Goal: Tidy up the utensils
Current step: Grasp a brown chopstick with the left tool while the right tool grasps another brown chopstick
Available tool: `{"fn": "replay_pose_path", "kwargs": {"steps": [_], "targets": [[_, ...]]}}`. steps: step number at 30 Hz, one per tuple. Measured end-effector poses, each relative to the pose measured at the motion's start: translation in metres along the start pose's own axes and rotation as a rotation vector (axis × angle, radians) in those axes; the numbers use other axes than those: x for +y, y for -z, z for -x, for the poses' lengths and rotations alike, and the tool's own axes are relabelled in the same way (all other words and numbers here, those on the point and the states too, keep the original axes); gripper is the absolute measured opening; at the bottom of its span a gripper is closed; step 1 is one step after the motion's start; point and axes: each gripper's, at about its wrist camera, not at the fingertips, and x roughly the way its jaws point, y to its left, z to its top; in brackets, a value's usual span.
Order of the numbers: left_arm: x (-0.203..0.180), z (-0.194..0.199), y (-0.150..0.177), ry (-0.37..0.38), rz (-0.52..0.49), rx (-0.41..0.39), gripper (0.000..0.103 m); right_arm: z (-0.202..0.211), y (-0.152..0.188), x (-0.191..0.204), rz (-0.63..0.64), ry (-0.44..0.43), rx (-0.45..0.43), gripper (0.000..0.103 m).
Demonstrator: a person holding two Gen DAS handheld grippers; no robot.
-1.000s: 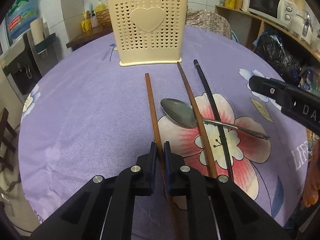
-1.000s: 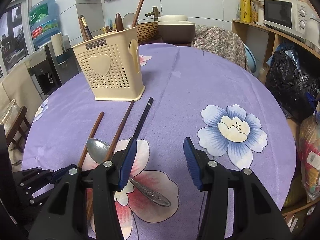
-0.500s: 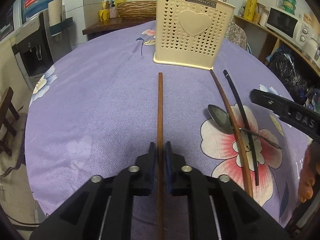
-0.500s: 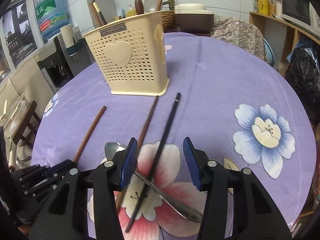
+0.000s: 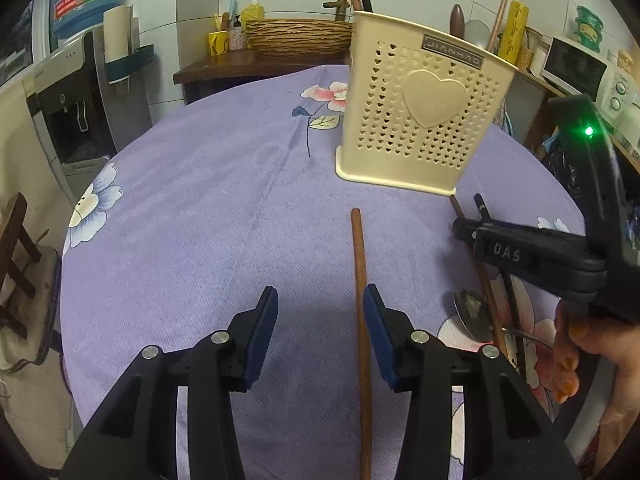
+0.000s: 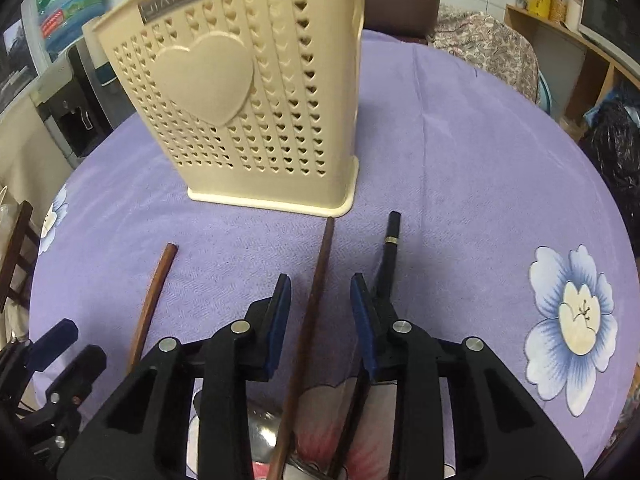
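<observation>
Right gripper (image 6: 320,320) jaws closing, pads not yet touching the brown chopstick (image 6: 316,300) lying between them; black chopstick (image 6: 387,256) just outside its right pad. Left gripper (image 5: 320,320) opening, second brown chopstick (image 5: 360,280) released. Risk: right pad snagging the black one, dragging both.

**Left lets go, right closes in**

The left gripper (image 5: 320,326) has just been opening, freeing the brown chopstick (image 5: 360,300), now beside its right pad; the right gripper (image 6: 318,322) has neared the holder (image 6: 256,92), its jaws narrowing around a second chopstick (image 6: 312,312), pads apart from it.
</observation>
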Motion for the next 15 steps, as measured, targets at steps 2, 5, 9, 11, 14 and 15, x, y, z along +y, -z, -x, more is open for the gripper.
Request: {"fn": "replay_pose_path", "kwargs": {"steps": [2,5,9,11,14,15], "targets": [[0.0,-0.001,-0.001,0.002,-0.004,0.002,0.045,-0.002,-0.003,0.002,0.003,0.027,-0.004,0.03],[0.0,-0.005,-0.004,0.006,-0.012,0.009,0.045,-0.005,-0.005,0.004,-0.012,0.04,0.0,0.029],[-0.003,-0.012,-0.007,0.018,-0.02,0.026,0.045,-0.009,-0.009,0.005,-0.02,0.059,-0.009,0.018],[-0.007,-0.016,-0.009,0.025,-0.026,0.032,0.045,-0.01,-0.012,0.004,-0.022,0.048,-0.001,0.013],[-0.013,-0.023,-0.014,0.033,-0.042,0.045,0.045,-0.008,-0.009,0.002,-0.021,0.029,0.001,0.008],[-0.016,-0.026,-0.016,0.033,-0.045,0.049,0.045,-0.008,-0.008,0.002,-0.02,0.026,0.0,0.008]]}}
